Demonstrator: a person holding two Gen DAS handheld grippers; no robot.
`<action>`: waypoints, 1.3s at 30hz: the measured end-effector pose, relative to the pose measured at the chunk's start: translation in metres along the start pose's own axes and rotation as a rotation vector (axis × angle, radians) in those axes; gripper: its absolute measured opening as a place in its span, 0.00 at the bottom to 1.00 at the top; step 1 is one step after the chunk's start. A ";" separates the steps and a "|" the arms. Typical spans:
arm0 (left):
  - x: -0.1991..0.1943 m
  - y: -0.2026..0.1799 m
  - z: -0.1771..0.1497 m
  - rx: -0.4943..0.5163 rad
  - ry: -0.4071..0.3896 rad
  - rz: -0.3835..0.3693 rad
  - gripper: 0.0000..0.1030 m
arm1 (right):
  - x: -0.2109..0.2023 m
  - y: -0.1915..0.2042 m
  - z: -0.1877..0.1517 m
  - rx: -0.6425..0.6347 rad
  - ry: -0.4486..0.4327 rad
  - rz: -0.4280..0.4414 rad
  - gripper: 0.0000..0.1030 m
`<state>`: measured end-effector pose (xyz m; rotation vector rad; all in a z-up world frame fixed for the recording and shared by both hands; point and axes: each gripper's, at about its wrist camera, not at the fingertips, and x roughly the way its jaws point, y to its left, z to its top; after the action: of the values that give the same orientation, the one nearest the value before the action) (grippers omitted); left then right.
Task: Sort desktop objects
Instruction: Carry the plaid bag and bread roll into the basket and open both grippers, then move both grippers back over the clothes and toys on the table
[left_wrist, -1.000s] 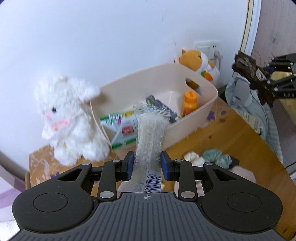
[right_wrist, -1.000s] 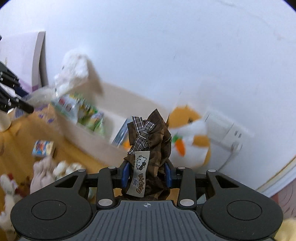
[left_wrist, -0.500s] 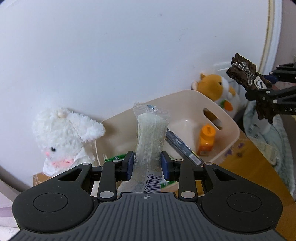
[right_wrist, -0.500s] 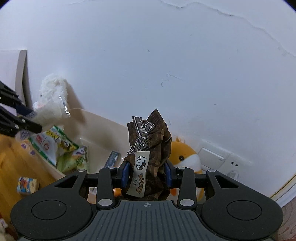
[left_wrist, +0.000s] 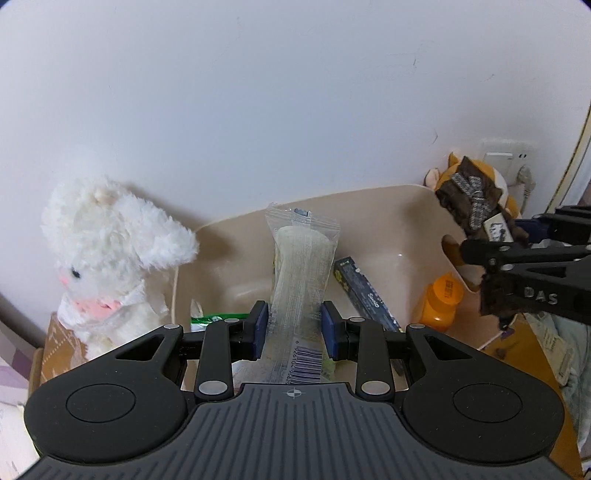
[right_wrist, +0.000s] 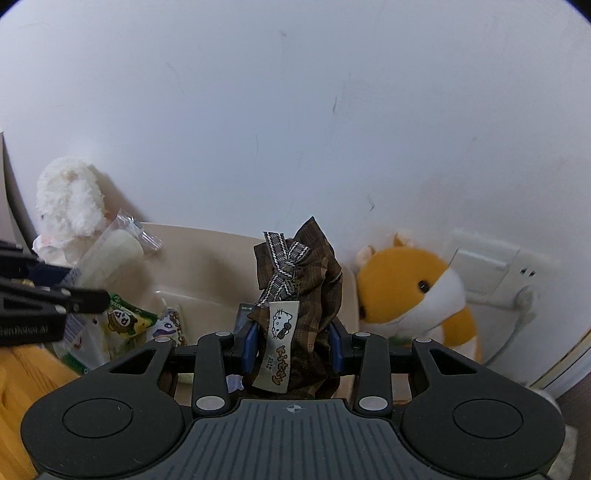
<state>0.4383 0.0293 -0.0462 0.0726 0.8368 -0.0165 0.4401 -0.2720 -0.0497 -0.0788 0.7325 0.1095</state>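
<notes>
My left gripper (left_wrist: 294, 330) is shut on a clear-wrapped pale snack bar (left_wrist: 302, 266) that stands upright over the beige storage bin (left_wrist: 373, 210). My right gripper (right_wrist: 292, 349) is shut on a brown plaid scrunchie (right_wrist: 308, 295) with a checked bow and a cartoon-cat tag, held above the bin's right end (right_wrist: 207, 254). In the left wrist view the right gripper (left_wrist: 532, 236) comes in from the right with the scrunchie (left_wrist: 476, 210). In the right wrist view the left gripper (right_wrist: 55, 291) shows at the left with the snack bar (right_wrist: 110, 254).
Inside the bin lie an orange bottle (left_wrist: 441, 299), a dark box (left_wrist: 364, 295) and green snack packets (right_wrist: 129, 321). A white plush rabbit (left_wrist: 103, 258) sits left of the bin, an orange hamster plush (right_wrist: 413, 295) right of it by a wall socket (right_wrist: 491, 266). The wall stands close behind.
Both grippers have moved toward the wall and over the bin, keeping their loads. The right gripper with the scrunchie now hangs lower and closer, at the bin's right end.
</notes>
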 end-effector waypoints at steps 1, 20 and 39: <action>0.002 -0.001 0.000 -0.004 0.005 0.001 0.30 | 0.005 0.001 0.000 0.004 0.008 0.001 0.35; 0.000 0.000 -0.008 0.000 -0.006 -0.026 0.76 | 0.019 0.019 -0.015 -0.094 0.009 -0.006 0.78; -0.055 0.029 -0.061 0.094 -0.015 -0.038 0.79 | -0.065 0.009 -0.063 -0.038 -0.038 0.080 1.00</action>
<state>0.3575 0.0616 -0.0447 0.1443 0.8218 -0.0923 0.3493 -0.2751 -0.0534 -0.0835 0.6955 0.2006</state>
